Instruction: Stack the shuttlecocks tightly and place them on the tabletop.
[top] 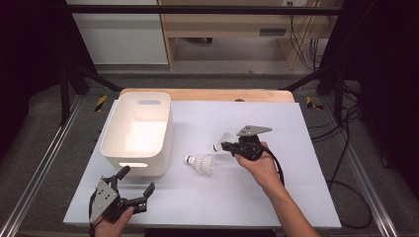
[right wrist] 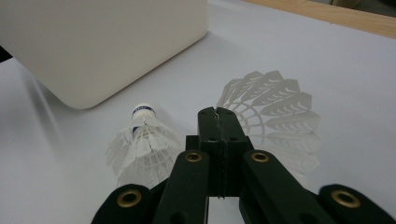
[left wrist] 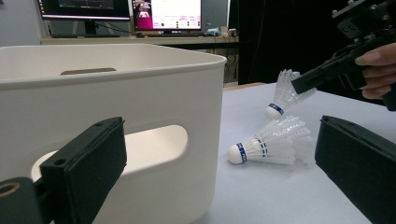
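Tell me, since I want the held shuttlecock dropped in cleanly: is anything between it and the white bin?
Nothing visible blocks it. The right gripper, jaws shut on the shuttlecock by its feather edge, holds it off the sheet. Toward the white bin lies bare sheet; the second shuttlecock lies nearer the person, off that line. Only the bin's wall must be cleared.

White bin (top: 140, 129), white shuttlecocks (top: 202, 163) with blue-banded corks, black grippers (top: 228, 146)

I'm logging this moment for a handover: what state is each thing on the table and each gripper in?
White bin: upright, nothing visible inside.
Held shuttlecock: lifted, feather skirt pinched.
Other shuttlecock: lying on its side, free.
Right gripper: shut on the held shuttlecock.
Left gripper: open, holding nothing.
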`<state>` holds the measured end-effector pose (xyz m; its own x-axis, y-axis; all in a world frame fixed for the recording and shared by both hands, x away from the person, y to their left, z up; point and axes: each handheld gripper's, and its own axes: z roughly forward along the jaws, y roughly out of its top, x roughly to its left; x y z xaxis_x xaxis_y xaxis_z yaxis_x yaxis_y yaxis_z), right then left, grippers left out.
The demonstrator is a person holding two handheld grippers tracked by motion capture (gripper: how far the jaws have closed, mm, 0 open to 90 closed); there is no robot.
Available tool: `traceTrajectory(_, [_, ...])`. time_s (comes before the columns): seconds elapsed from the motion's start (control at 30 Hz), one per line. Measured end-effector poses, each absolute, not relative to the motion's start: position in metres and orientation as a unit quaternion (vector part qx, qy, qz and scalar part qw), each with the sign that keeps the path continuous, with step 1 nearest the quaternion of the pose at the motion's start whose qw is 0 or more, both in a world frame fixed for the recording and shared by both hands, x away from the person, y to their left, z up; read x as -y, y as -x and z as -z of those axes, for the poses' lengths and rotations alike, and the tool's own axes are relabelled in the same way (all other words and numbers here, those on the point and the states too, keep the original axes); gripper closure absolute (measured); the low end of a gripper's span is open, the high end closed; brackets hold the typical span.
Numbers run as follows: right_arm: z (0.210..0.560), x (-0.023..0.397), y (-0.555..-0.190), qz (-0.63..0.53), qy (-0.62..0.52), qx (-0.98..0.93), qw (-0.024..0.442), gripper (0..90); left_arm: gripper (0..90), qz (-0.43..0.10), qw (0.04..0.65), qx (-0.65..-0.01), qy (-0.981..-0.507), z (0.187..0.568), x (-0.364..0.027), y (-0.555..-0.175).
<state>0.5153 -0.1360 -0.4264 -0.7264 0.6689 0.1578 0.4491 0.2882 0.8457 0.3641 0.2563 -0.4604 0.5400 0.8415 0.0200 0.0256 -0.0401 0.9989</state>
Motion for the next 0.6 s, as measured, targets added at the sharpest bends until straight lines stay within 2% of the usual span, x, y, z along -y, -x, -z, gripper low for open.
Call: traceTrajectory(0.6, [0.445,0.151,-0.474,-0.503,-0.368,-0.774,0.116,90.0,2.2,-0.339,0.604,-0.342,-0.636,0.461,-0.257,-0.364])
